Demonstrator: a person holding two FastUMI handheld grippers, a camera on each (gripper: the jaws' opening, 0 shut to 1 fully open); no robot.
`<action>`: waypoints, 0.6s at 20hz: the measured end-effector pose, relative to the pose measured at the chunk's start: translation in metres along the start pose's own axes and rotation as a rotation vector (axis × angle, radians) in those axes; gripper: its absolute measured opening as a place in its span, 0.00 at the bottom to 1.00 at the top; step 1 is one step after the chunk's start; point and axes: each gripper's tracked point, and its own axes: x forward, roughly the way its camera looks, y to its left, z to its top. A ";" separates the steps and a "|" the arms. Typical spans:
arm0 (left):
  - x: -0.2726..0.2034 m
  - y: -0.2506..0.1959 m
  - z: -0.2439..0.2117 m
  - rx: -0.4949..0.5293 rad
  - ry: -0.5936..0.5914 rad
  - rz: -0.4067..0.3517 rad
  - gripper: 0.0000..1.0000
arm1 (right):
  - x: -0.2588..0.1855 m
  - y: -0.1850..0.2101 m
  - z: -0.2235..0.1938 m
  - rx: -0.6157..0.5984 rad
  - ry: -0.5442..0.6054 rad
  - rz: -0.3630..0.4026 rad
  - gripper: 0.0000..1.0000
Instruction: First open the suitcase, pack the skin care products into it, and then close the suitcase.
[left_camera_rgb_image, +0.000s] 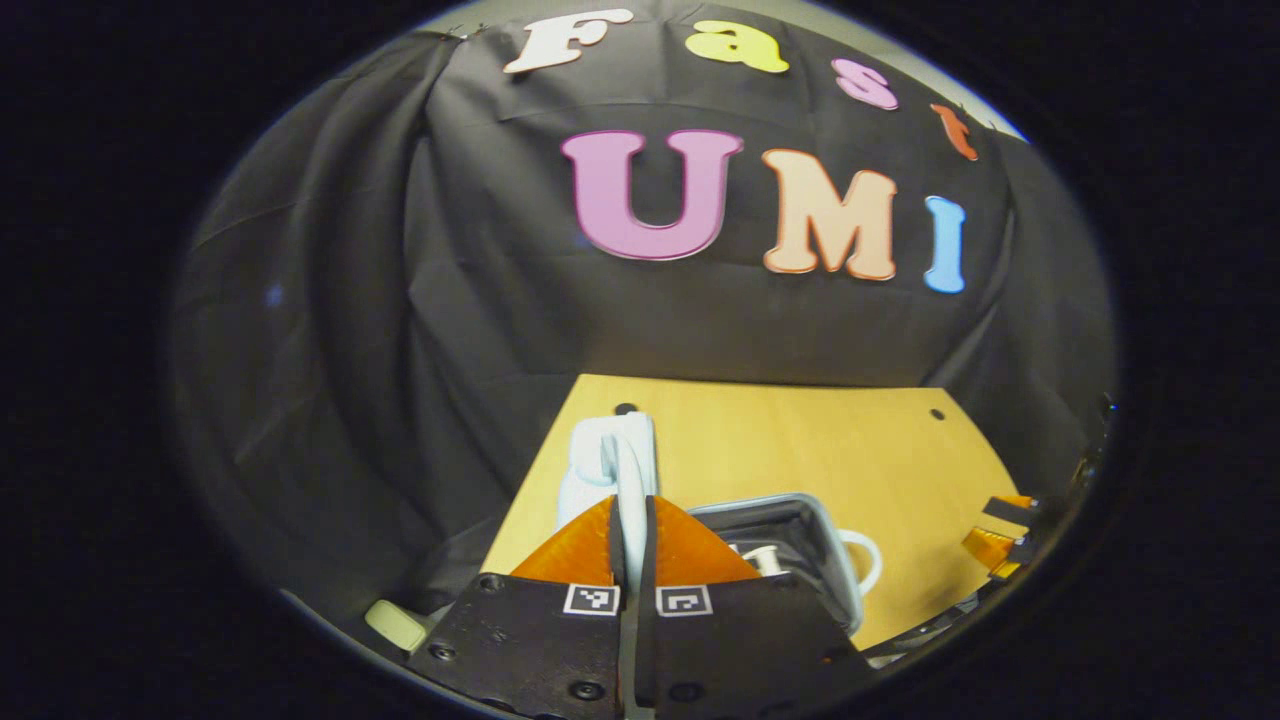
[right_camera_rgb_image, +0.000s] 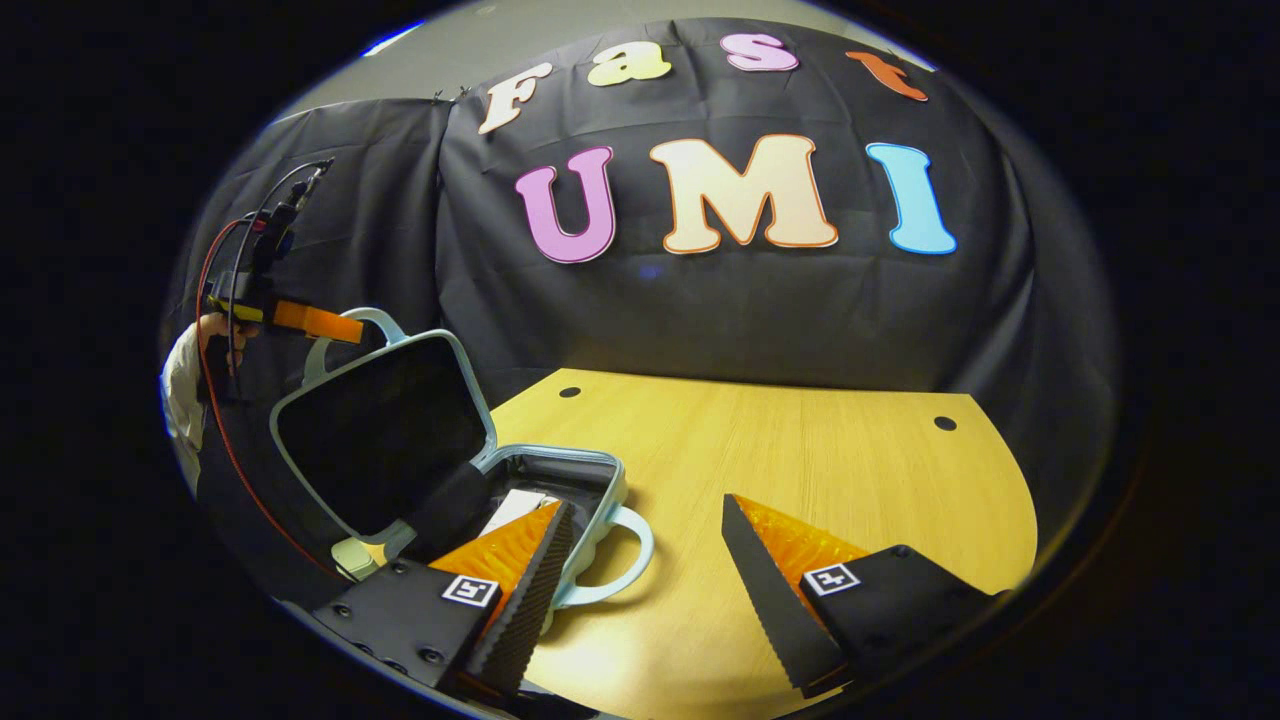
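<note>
The pale blue suitcase stands open on the wooden table. Its lid (right_camera_rgb_image: 380, 440) is raised nearly upright, dark lining facing the right gripper view. My left gripper (left_camera_rgb_image: 632, 505) is shut on the lid's top handle (left_camera_rgb_image: 610, 450); from the right gripper view the left gripper (right_camera_rgb_image: 315, 322) sits at the lid's top edge, with a hand behind it. The base (right_camera_rgb_image: 560, 470) lies flat and holds white skin care items (right_camera_rgb_image: 515, 510). My right gripper (right_camera_rgb_image: 647, 505) hovers open just right of the base, beside its side handle (right_camera_rgb_image: 625, 560), with nothing between its fingers.
The wooden table (right_camera_rgb_image: 800, 450) stretches right and back of the suitcase to the black cloth wall. A small pale object (right_camera_rgb_image: 350, 558) lies by the table's near-left corner, next to the lid's hinge side. The right gripper (left_camera_rgb_image: 1005, 545) shows at the far right of the left gripper view.
</note>
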 end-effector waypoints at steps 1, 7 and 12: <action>0.002 -0.014 0.002 0.009 -0.005 -0.022 0.01 | -0.004 -0.004 0.001 0.000 -0.005 -0.004 0.95; 0.019 -0.100 -0.009 -0.002 0.010 -0.175 0.00 | -0.024 -0.033 0.001 0.010 -0.022 -0.043 0.95; 0.029 -0.149 -0.029 0.001 0.055 -0.270 0.00 | -0.039 -0.060 -0.003 0.027 -0.022 -0.088 0.95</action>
